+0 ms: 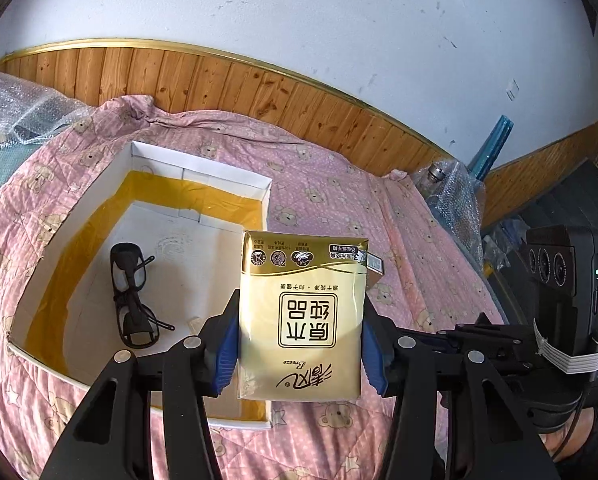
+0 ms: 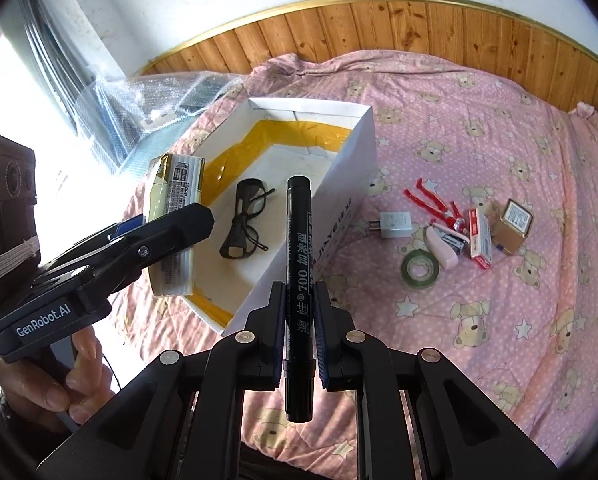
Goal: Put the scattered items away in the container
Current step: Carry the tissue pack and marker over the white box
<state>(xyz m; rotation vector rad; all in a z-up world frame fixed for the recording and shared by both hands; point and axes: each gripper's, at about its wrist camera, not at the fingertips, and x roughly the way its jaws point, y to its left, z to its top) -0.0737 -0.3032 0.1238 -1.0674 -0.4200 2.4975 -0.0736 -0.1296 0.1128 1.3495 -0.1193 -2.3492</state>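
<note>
The left gripper (image 1: 299, 340) squeezes a shiny gold tissue pack (image 1: 302, 312) above the white cardboard box (image 1: 203, 168), where black glasses (image 1: 133, 296) lie. The right gripper (image 2: 299, 312) pinches a black marker pen (image 2: 298, 280) tight by the box's near edge.

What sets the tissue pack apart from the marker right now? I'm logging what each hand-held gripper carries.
The tissue pack is gold, flat and wide, so the left hand-held gripper clamps it with jaws spread wide; the marker is black, slim and cylindrical, so the right hand-held gripper is nearly closed around it. The pack hangs over the white box; the marker points toward it. Both are held off the quilt, not yet in the box.
</note>
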